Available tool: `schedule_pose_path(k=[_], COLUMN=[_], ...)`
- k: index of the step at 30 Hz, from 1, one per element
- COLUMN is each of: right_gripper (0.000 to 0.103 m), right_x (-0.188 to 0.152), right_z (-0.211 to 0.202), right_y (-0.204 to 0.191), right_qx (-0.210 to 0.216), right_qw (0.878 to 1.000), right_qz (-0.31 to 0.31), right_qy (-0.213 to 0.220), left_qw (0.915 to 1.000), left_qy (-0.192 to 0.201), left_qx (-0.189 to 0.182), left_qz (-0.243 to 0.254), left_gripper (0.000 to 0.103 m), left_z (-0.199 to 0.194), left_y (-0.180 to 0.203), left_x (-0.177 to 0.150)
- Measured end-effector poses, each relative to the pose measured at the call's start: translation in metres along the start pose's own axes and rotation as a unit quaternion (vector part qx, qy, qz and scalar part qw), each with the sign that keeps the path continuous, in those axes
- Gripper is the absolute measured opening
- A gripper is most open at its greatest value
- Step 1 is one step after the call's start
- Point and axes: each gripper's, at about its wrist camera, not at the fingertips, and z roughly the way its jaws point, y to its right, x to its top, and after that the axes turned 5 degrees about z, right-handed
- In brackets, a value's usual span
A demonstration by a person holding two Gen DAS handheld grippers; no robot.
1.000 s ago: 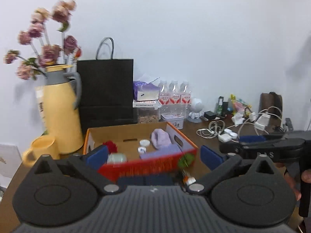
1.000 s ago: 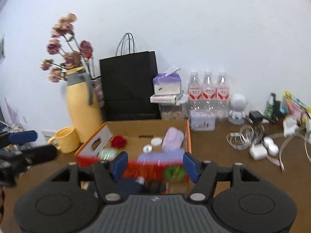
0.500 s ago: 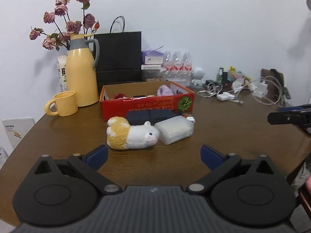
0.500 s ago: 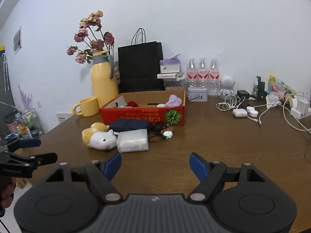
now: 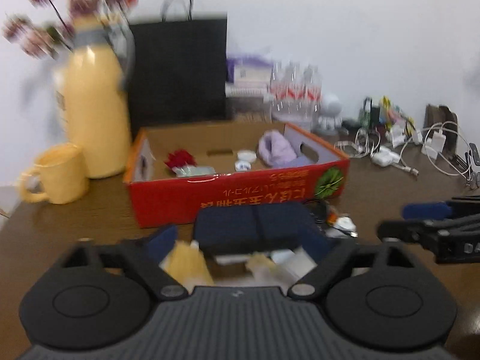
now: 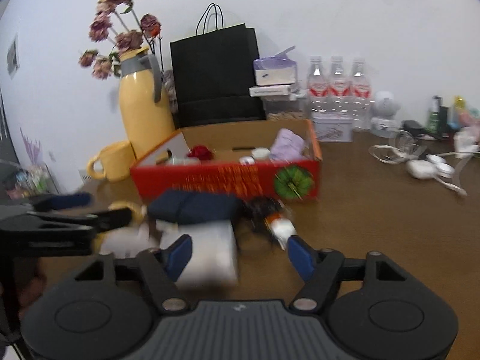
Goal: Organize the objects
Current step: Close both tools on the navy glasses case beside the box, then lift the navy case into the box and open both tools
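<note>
Left wrist view: plush toy [image 5: 187, 262] now sits between closing left tongs [image 5: 240, 240] — no squeeze yet; right tongs [image 6: 237, 253] closing around white pack [image 6: 210, 249], red box [image 5: 240, 192] at 12 o'clock.

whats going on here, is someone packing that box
A person holds a gripper in each hand above loose things lying in front of an open red cardboard box on a wooden table. The left gripper is closing around a plush toy; the right gripper is closing around a white packet. Neither looks gripped yet. A dark blue pouch lies between them and the box, which already holds a few small things.
</note>
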Motion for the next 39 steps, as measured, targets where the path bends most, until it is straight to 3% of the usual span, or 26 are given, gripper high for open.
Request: schedule_pose_path(k=[2,4,6,9,13,15,18,21,25,27,31,33,39], right_gripper=[0.05,0.041,0.035,0.034,0.033,0.031,0.029,0.029,0.029,0.029,0.029,0.029,0.028], right_x=[0.014,0.025,0.03,0.027,0.023,0.024,0.027,0.031,0.02,0.007,-0.035,-0.055,-0.087], right_z=[0.036,0.075,0.108,0.133,0.139,0.14,0.121,0.076,0.008,-0.019,-0.058,-0.066,-0.084], right_y=[-0.001,-0.001,0.0,0.004,0.011,0.018,0.011,-0.002,-0.02,-0.03,-0.037,-0.04,-0.037], right_qx=[0.006,0.018,0.025,0.036,0.059,0.069,0.051,0.058,0.067,0.062,0.055,0.044,0.041], right_qw=[1.0,0.999,0.997,0.995,0.991,0.988,0.992,0.995,0.995,0.996,0.997,0.998,0.996], right_qz=[0.009,0.026,0.046,0.062,0.091,0.115,0.1,0.08,0.07,0.052,0.05,0.049,0.071], right_qy=[0.002,-0.027,-0.056,-0.066,-0.074,-0.079,-0.062,-0.014,0.03,0.03,0.003,-0.015,-0.032], left_qw=[0.998,0.9942,0.9903,0.9817,0.9888,0.9923,0.994,0.9954,0.9954,0.9953,0.9911,0.9928,0.9914], left_qy=[-0.047,-0.076,-0.082,-0.096,-0.078,-0.061,-0.033,0.015,0.042,0.036,-0.013,-0.021,-0.037], left_qx=[-0.026,-0.034,-0.054,-0.088,-0.076,-0.063,-0.06,-0.057,-0.041,-0.039,-0.046,-0.034,-0.028], left_qz=[-0.034,-0.069,-0.098,-0.139,-0.101,-0.087,-0.086,-0.075,-0.076,-0.082,-0.125,-0.113,-0.122], left_gripper=[0.061,0.061,0.071,0.066,0.056,0.045,0.043,0.043,0.043,0.043,0.043,0.042,0.04], left_z=[0.036,0.063,0.079,0.089,0.085,0.075,0.043,-0.01,-0.078,-0.101,-0.126,-0.135,-0.146], left_y=[-0.022,-0.04,-0.054,-0.07,-0.059,-0.051,-0.041,-0.025,0.005,0.016,0.031,0.044,0.052], left_x=[0.009,0.011,0.01,0.008,0.009,0.01,0.013,0.015,-0.002,-0.021,-0.067,-0.082,-0.103])
